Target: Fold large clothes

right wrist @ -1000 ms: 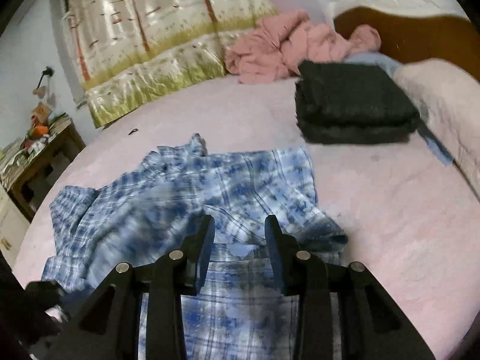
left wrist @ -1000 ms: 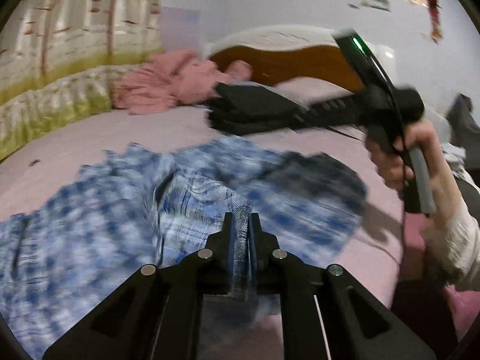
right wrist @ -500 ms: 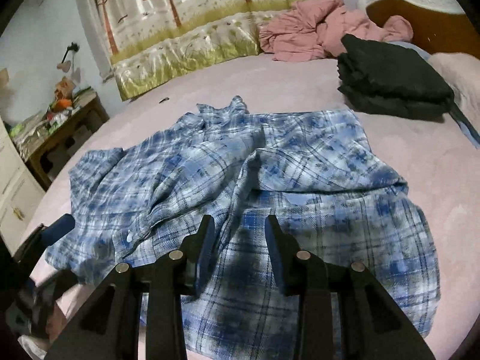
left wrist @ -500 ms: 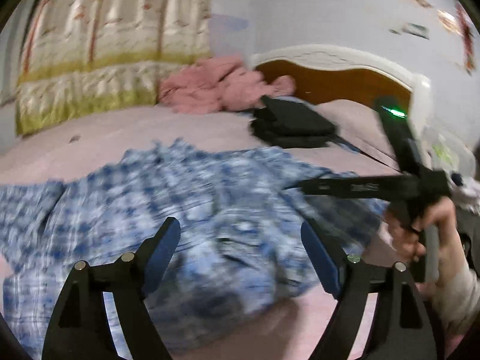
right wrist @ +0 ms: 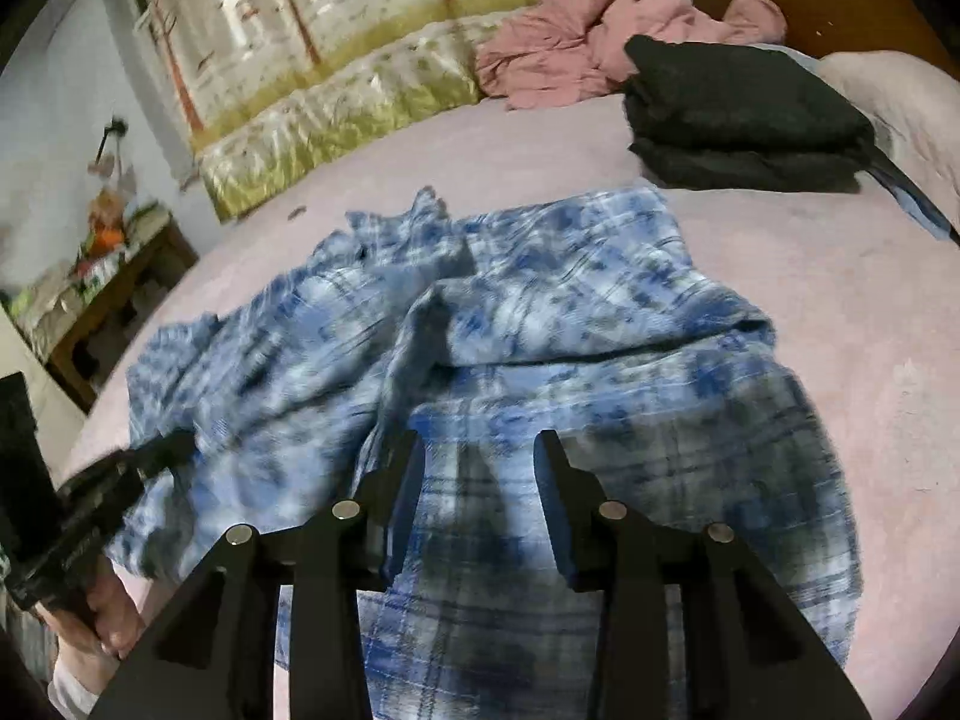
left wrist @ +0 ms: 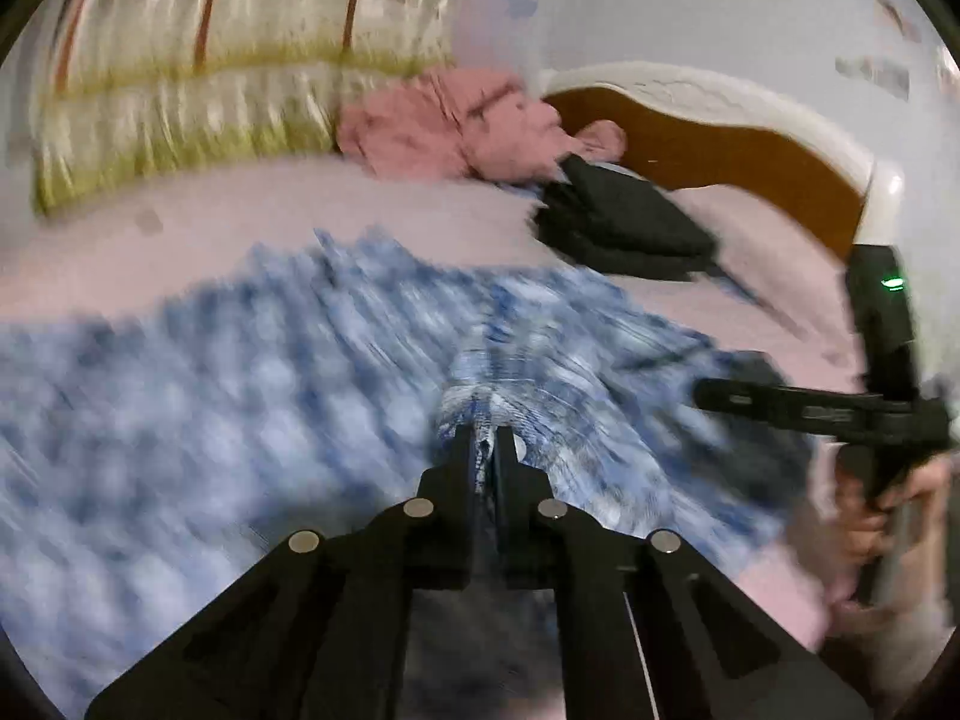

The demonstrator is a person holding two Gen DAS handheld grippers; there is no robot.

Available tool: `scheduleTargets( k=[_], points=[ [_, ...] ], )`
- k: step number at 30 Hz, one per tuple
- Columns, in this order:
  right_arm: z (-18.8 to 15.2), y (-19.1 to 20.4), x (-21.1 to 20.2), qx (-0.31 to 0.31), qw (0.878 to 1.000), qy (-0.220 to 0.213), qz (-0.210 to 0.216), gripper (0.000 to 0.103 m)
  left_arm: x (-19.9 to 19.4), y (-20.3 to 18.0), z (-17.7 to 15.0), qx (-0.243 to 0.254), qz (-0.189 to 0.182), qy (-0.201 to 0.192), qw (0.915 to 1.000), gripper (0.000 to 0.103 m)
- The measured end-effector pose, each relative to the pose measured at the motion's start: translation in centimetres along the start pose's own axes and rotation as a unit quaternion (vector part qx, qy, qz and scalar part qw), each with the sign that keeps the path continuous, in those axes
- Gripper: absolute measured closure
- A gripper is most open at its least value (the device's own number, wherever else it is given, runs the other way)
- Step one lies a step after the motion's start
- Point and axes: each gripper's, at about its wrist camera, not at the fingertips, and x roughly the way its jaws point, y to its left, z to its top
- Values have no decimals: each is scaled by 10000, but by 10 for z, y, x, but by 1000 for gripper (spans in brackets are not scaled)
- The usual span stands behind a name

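A blue plaid shirt [right wrist: 600, 300] lies rumpled and spread across the pink bed [right wrist: 840, 330]. In the left wrist view the shirt [left wrist: 240, 390] is blurred by motion. My left gripper [left wrist: 485, 441] has its jaws closing tight on a raised ridge of that cloth, pads pressing it. From the right wrist view the left gripper [right wrist: 150, 456] shows at the shirt's left edge, in a hand. My right gripper [right wrist: 479, 441] hovers just over the shirt's near part, jaws opening slightly with nothing between them. It appears side-on as the right gripper [left wrist: 720, 396] at the shirt's right side.
A folded black stack [right wrist: 738, 108] sits at the far right of the bed, beside a crumpled pink garment [right wrist: 570, 54]. A wooden headboard [left wrist: 750, 162] stands behind them. A patterned quilt [right wrist: 360, 90] lines the far edge. A cluttered side table [right wrist: 102, 282] stands left of the bed.
My left gripper opened wide, let go of the cloth, then shut again on another fold of the shirt. My right gripper has sunk closer to the shirt.
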Motion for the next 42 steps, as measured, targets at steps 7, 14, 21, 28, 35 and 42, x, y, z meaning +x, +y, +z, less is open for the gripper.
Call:
scheduleTargets(
  k=[7,14,21,28,35,42],
  points=[
    [22,-11,-1,-40,9974,-200,-687,63,16,65,76,541,1737,-7,9833,99],
    [58,-19,11,139,9977,-226,-623,56,54,124,102,390,2171,409,9745,99],
    [75,-44,39,828,9931,-283,-780,56,88,153,92,216,2781,717,9576,99],
    [69,-65,35,828,9908,-451,-968,56,96,172,86,351,3116,831,9459,98],
    [57,-34,55,-321,9938,263,-1035,56,102,182,81,384,3177,848,9436,98],
    [53,-64,62,264,9892,233,-1422,56,106,193,61,491,3206,1045,9401,97]
  ],
)
